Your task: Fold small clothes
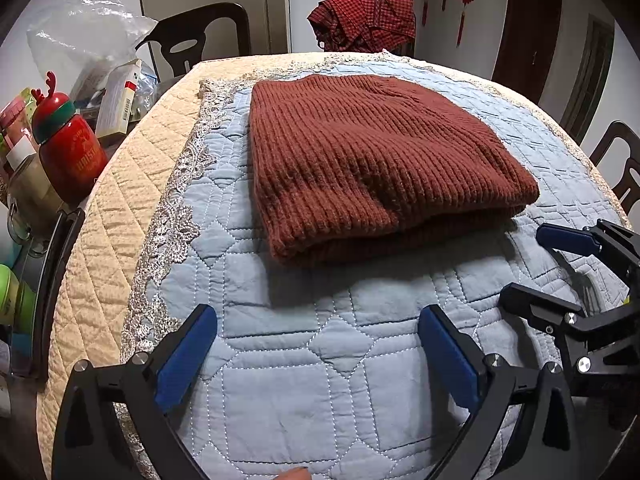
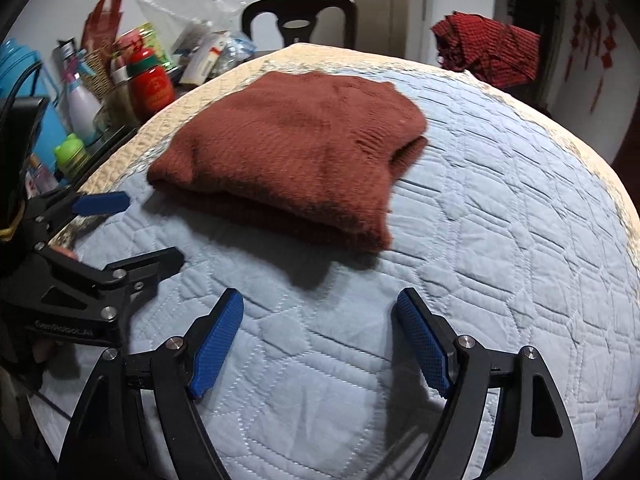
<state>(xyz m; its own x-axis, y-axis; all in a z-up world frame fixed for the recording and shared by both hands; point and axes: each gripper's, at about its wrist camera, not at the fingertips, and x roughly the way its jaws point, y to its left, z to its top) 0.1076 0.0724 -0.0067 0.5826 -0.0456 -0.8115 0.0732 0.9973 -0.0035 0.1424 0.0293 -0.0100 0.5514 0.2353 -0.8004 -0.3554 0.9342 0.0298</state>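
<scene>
A rust-brown ribbed knit garment lies folded into a thick rectangle on the blue quilted cover; it also shows in the right wrist view. My left gripper is open and empty, a little short of the garment's near edge. My right gripper is open and empty, also short of the near edge. The right gripper shows at the right of the left wrist view, and the left gripper at the left of the right wrist view. Neither touches the garment.
A beige quilted cloth with lace trim edges the blue cover. Left of the table stand a red bottle, boxes, a plastic bag and a green cup. Dark chairs and a red checked cloth stand behind.
</scene>
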